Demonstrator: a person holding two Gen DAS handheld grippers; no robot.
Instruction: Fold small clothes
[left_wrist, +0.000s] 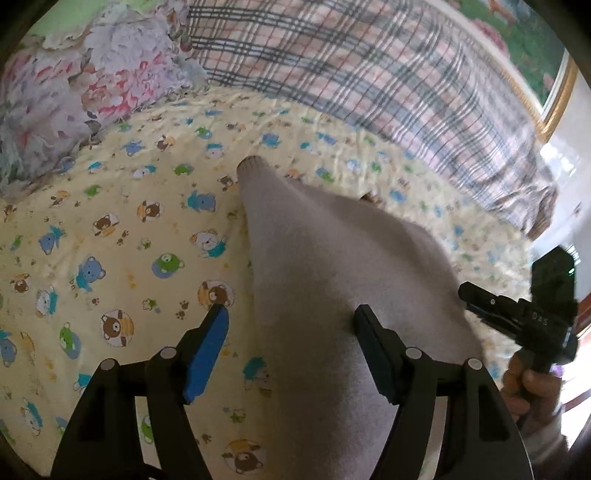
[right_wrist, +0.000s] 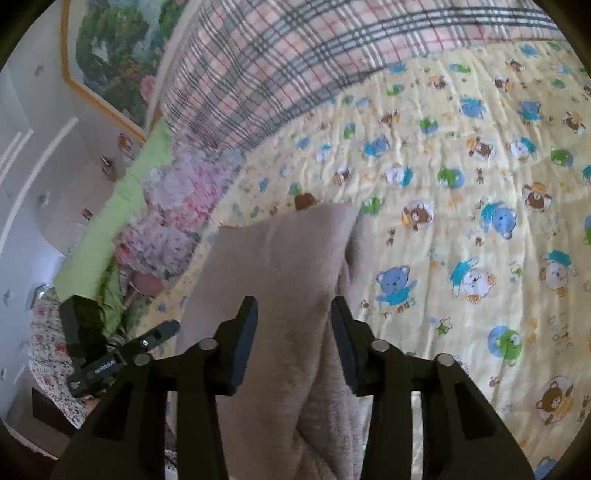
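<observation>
A beige knit garment (left_wrist: 325, 266) lies on a yellow bear-print sheet (left_wrist: 122, 236), one sleeve with a ribbed cuff (left_wrist: 253, 164) pointing away. My left gripper (left_wrist: 291, 314) is open above its left edge, with the blue-padded finger (left_wrist: 207, 350) over the sheet and the black finger (left_wrist: 373, 354) over the cloth. In the right wrist view the garment (right_wrist: 280, 258) lies partly folded, with a raised fold. My right gripper (right_wrist: 293, 314) is open and straddles that fold. The right gripper also shows in the left wrist view (left_wrist: 524, 314), at the garment's right edge.
A pink and grey plaid blanket (left_wrist: 369, 66) covers the far side of the bed. Floral bedding (left_wrist: 74, 92) is bunched at one corner, next to a green cover (right_wrist: 122, 206). A framed picture (right_wrist: 110, 48) hangs on the wall. The left gripper also shows in the right wrist view (right_wrist: 122, 350).
</observation>
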